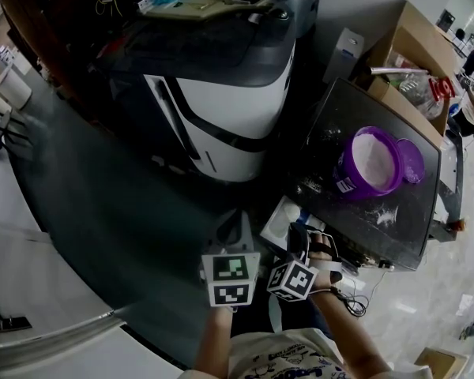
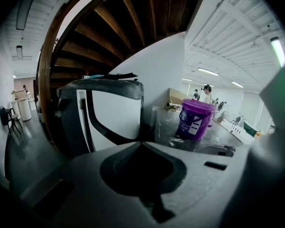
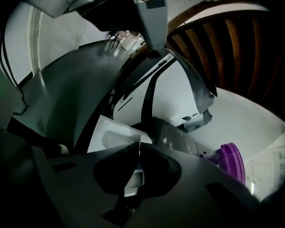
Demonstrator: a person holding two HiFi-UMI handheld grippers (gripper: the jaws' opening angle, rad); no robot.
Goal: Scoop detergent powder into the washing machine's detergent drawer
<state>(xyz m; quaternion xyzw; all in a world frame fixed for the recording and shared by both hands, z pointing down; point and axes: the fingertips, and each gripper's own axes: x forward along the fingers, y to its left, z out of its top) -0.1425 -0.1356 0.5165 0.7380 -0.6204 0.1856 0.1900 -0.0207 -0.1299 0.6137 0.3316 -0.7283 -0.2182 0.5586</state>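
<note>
- Though no scoop showed anywhere, the purple tub (image 1: 344, 172) of white powder (image 1: 374, 158) stood open on a dark top (image 1: 344, 121), at about 3 o'clock from the middle of the head view.
- Its purple lid (image 1: 411, 161) lay at 3 o'clock from the tub, right against the rim.
- The powder was probably loose and light, so it would spill if it was tipped or shaken. Some white specks (image 1: 385, 212) lay on the dark top at 5 o'clock from the tub.
- The tub looked like stiff plastic and would likely hold its shape. Its rim seemed the best place to take hold.
- A white tray (image 1: 276, 226), likely the drawer, stuck out at 7 o'clock from the tub.
- The right gripper (image 3: 139, 144) pointed at that tray from just beside it. Its jaws were pressed together and it carried nothing.
- The left gripper (image 2: 142, 142) was the same, closed tight and empty, and it faced the tub from well apart.
- A big white and dark machine (image 1: 229, 93) stood at 12 o'clock from both grippers.
</note>
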